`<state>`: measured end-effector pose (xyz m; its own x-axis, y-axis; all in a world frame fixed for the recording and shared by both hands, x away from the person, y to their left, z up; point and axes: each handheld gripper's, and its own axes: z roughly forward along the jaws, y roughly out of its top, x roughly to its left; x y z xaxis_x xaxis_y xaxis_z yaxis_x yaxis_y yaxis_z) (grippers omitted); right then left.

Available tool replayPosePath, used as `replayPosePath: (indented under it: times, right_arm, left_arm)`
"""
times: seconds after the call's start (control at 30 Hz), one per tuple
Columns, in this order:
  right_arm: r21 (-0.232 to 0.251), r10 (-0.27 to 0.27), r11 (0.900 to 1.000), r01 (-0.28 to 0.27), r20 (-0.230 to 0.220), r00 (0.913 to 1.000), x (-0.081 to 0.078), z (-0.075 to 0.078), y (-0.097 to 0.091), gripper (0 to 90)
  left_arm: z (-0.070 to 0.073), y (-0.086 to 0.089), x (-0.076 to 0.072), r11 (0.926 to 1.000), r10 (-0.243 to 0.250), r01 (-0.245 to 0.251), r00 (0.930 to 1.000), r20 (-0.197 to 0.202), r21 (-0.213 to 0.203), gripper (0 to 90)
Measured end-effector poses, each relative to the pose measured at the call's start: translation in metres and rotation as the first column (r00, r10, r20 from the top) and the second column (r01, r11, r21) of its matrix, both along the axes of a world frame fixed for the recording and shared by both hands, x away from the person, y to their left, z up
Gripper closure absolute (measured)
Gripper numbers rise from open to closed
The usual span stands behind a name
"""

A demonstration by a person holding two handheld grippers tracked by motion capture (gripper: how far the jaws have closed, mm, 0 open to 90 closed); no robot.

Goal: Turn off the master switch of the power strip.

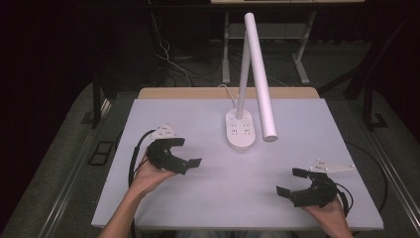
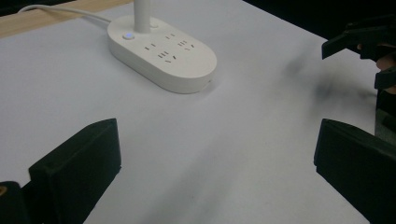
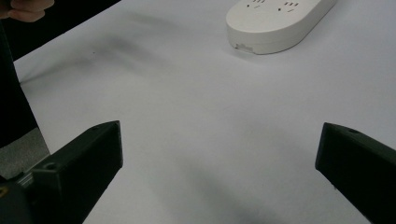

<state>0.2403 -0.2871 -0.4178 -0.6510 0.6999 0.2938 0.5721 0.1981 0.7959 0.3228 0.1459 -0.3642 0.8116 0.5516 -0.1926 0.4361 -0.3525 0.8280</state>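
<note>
A white desk lamp stands at the back middle of the white table [image 1: 198,198]. Its oval base [image 1: 241,130] carries several sockets, and its long tube head [image 1: 260,79] slants down to the right. My left gripper [image 1: 187,152] rests at the left of the table, open and empty, with its jaws pointing right. In the left gripper view the base [image 2: 163,53] lies ahead between the wide-apart jaws of that gripper [image 2: 215,163]. My right gripper [image 1: 290,182] sits at the front right, open and empty. The base [image 3: 278,21] lies far ahead of the right gripper [image 3: 217,168].
A white cable [image 2: 70,10] runs from the lamp base over the table's wooden back edge [image 1: 198,92]. Beyond it are desk legs [image 1: 226,49] and loose cables [image 1: 168,59] on the dark floor. The other gripper [image 2: 364,42] shows at the top right of the left gripper view.
</note>
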Motion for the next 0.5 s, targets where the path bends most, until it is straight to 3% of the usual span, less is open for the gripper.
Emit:
replayPosePath:
  times: [0.5]
  right_arm:
    - [0.005, -0.006, 1.0000, 0.006, -0.009, 0.9999, 0.000, 0.000, -0.001, 0.0]
  left_arm:
    - [0.017, -0.011, 0.024, 0.9996, -0.021, 0.021, 0.9998, -0.001, 0.021, 0.0]
